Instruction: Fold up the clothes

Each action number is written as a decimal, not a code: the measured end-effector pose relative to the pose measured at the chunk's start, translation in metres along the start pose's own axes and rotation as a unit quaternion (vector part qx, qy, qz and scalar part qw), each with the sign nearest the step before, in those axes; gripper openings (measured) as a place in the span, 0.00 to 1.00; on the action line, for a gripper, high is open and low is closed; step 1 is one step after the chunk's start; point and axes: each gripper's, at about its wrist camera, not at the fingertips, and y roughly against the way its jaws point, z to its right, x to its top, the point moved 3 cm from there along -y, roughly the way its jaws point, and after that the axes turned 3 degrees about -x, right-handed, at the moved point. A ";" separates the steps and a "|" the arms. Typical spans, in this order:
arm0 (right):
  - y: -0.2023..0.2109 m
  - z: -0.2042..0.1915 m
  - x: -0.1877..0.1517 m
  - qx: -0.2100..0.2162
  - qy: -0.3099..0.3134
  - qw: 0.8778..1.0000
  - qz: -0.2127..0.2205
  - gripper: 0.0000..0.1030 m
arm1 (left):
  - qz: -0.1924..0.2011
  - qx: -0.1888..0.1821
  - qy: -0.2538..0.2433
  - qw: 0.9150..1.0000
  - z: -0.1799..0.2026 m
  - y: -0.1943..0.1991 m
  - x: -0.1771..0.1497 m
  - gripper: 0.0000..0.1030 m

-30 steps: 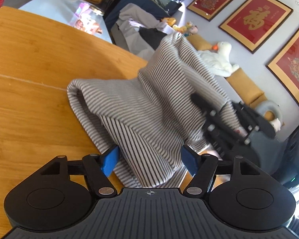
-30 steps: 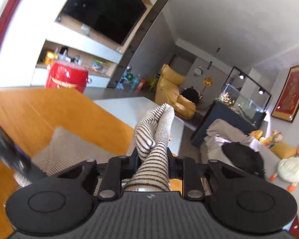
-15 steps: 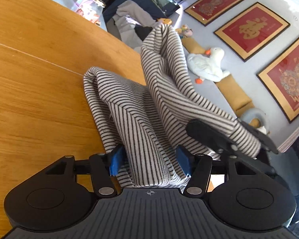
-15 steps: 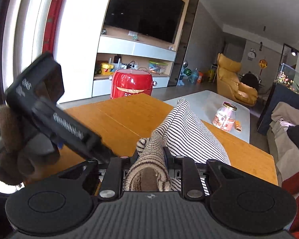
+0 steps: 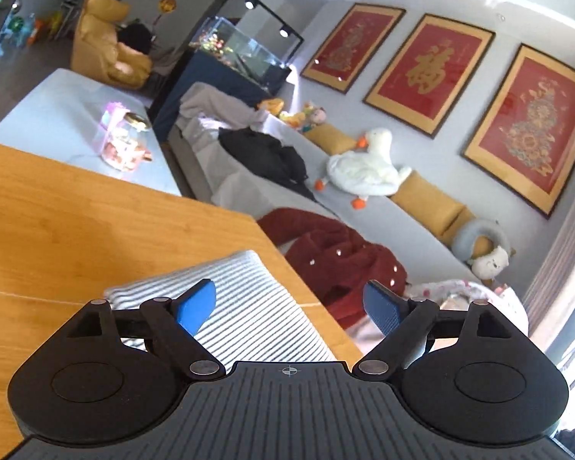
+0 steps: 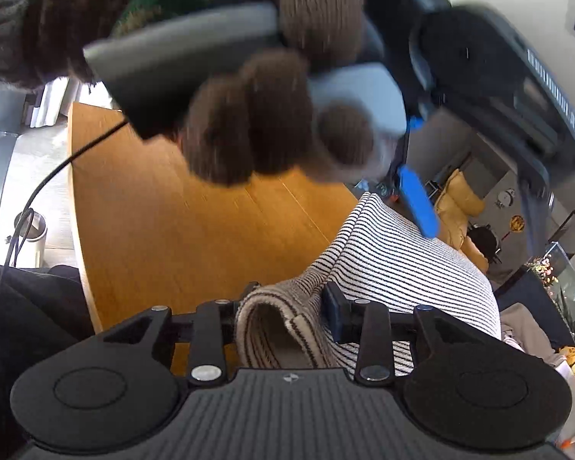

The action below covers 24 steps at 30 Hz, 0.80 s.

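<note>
Above the striped shirt (image 5: 245, 306) on the worktop (image 5: 76, 222): left gripper (image 5: 291, 303), fingers spread wide, just opened further, holding nothing. Beside it: right gripper (image 6: 287, 306), fingers just loosened, shirt fold between them, contact unclear.

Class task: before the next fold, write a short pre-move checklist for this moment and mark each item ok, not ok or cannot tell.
1. Left gripper free of cloth: ok, jaws just opened wide, nothing between them.
2. Right gripper clear of striped garment: not ok, jaws just widened, cuff still between them.
3. Garment lying on wooden table: ok.
4. Gloved hand out of the right gripper's path: not ok, it hangs close above.
5. Fold edges aligned: cannot tell.
</note>
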 end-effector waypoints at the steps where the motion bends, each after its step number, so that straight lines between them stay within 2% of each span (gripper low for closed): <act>1: 0.002 0.002 0.000 0.010 -0.008 1.000 0.001 0.40 | -0.014 0.012 -0.002 1.000 -0.004 -0.010 -0.005 0.86; 2: 0.006 0.010 0.000 0.027 -0.025 0.999 0.005 0.44 | -0.025 0.024 -0.003 0.999 -0.011 -0.017 -0.012 0.85; 4: 0.016 0.032 -0.001 0.063 -0.073 0.995 0.012 0.54 | -0.025 0.023 -0.004 0.999 -0.021 -0.017 -0.022 0.81; 6: 0.027 0.062 -0.003 0.093 -0.136 0.986 0.010 0.72 | -0.022 0.019 -0.002 1.000 -0.028 -0.013 -0.028 0.81; 9: 0.045 0.108 -0.013 0.097 -0.226 0.969 0.016 0.93 | -0.020 0.018 -0.008 1.000 -0.030 -0.012 -0.030 0.81; 10: 0.051 0.122 -0.017 0.094 -0.255 0.962 0.020 0.98 | -0.020 0.017 -0.012 1.000 -0.030 -0.013 -0.031 0.81; 12: 0.062 0.152 -0.031 0.086 -0.321 0.943 0.030 1.00 | -0.016 0.011 -0.008 1.000 -0.033 -0.014 -0.032 0.81; 15: 0.050 0.184 -0.049 0.075 -0.413 0.908 0.014 1.00 | -0.009 0.001 0.001 1.000 -0.037 -0.014 -0.033 0.81; 16: 0.042 0.188 -0.059 0.066 -0.438 0.897 -0.006 1.00 | -0.007 -0.002 0.004 1.000 -0.038 -0.014 -0.034 0.81; 18: 0.024 0.190 -0.086 0.054 -0.464 0.883 -0.052 1.00 | -0.002 -0.009 0.021 1.000 -0.042 -0.013 -0.034 0.81; 20: 0.008 0.176 -0.104 0.048 -0.462 0.880 -0.098 1.00 | -0.003 -0.010 0.027 1.000 -0.044 -0.013 -0.032 0.81; 23: -0.003 0.150 -0.116 0.070 -0.487 0.864 -0.103 1.00 | -0.006 -0.006 0.024 1.000 -0.043 -0.013 -0.032 0.81; 24: -0.005 0.148 -0.117 0.072 -0.506 0.854 -0.094 1.00 | -0.006 -0.004 0.022 1.000 -0.043 -0.013 -0.032 0.81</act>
